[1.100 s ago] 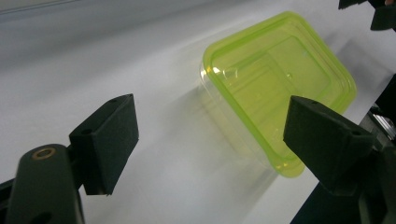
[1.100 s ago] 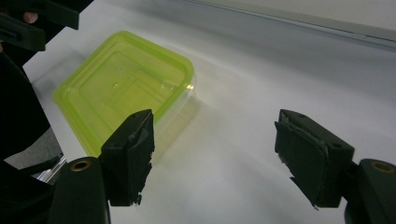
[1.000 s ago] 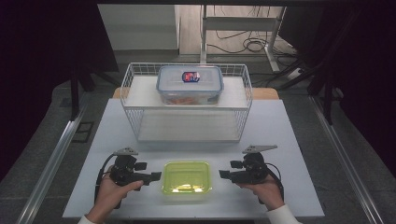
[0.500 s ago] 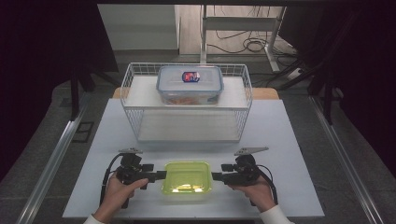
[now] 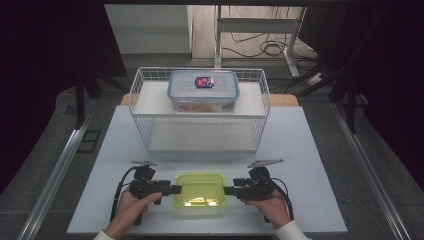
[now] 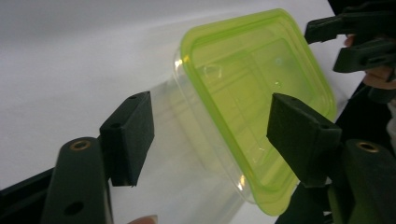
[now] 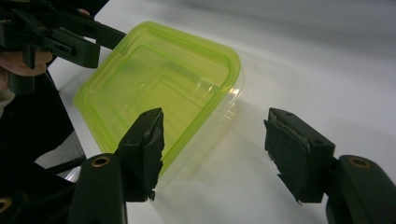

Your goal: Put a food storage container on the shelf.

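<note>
A clear tub with a lime-green lid (image 5: 199,189) lies flat on the white table (image 5: 310,150), near its front edge. My left gripper (image 5: 175,189) is at the tub's left side, open. In the left gripper view the tub (image 6: 252,79) reaches in between the two spread pads (image 6: 128,135). My right gripper (image 5: 226,190) is at the tub's right side, also open. In the right gripper view the tub's near corner (image 7: 159,88) lies by the left pad (image 7: 144,149), and bare table shows between the pads. I cannot tell if any pad touches the tub.
A white wire basket (image 5: 260,115) stands at the back middle of the table. It holds a clear box with a blue-rimmed lid (image 5: 202,90) on a raised white shelf. Bare table lies between the basket and the tub. Dark floor and cables lie beyond.
Both grippers have moved inward from the tub's two sides. Their tips now stand at its left and right edges. The tub has not moved.
</note>
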The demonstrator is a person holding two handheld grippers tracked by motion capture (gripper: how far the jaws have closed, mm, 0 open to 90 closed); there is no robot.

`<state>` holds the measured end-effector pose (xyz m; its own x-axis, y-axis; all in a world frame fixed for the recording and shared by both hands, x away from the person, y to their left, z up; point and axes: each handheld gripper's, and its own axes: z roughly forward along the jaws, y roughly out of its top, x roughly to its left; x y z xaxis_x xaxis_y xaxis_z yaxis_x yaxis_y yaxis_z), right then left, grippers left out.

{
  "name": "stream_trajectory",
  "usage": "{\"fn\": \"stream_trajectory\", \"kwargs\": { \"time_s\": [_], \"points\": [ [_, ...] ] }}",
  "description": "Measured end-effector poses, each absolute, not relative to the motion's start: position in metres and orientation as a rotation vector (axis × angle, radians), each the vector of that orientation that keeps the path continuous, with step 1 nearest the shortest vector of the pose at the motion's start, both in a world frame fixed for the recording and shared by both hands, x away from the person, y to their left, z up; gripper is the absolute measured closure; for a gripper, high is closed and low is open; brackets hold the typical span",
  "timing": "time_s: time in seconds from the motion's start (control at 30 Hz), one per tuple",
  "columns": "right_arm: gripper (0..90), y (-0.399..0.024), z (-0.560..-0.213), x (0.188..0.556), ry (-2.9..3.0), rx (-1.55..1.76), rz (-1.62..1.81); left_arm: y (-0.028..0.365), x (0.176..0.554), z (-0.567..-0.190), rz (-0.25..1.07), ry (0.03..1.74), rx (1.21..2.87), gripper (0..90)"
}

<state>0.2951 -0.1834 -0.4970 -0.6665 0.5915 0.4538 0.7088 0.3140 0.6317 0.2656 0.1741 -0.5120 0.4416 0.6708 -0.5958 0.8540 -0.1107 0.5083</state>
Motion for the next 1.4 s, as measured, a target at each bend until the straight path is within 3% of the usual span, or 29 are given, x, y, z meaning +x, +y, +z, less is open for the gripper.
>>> {"fn": "stream_trajectory", "kwargs": {
  "time_s": [0.3, 0.43, 0.57, 1.07, 1.4],
  "points": [
    [42.9, -0.179, -0.504, 0.297, -2.368, -1.235, -1.279, 0.172, 0.266, -0.514, -0.316, 1.291, 1.835, 37.1],
    [44.0, -0.177, -0.506, 0.298, -2.342, -1.237, -1.284, 0.174, 0.267, -0.521, -0.403, 1.297, 1.768, 42.5],
    [46.0, -0.174, -0.509, 0.299, -2.326, -1.243, -1.278, 0.176, 0.267, -0.522, -0.405, 1.295, 1.754, 50.5],
    [66.5, -0.174, -0.515, 0.298, -2.256, -1.278, -1.277, 0.172, 0.262, -0.520, -0.370, 1.286, 1.772, 67.9],
    [77.0, -0.186, -0.510, 0.294, -2.148, -1.314, -1.380, 0.173, 0.253, -0.515, -0.337, 1.215, 1.745, 74.7]
  ]
}}
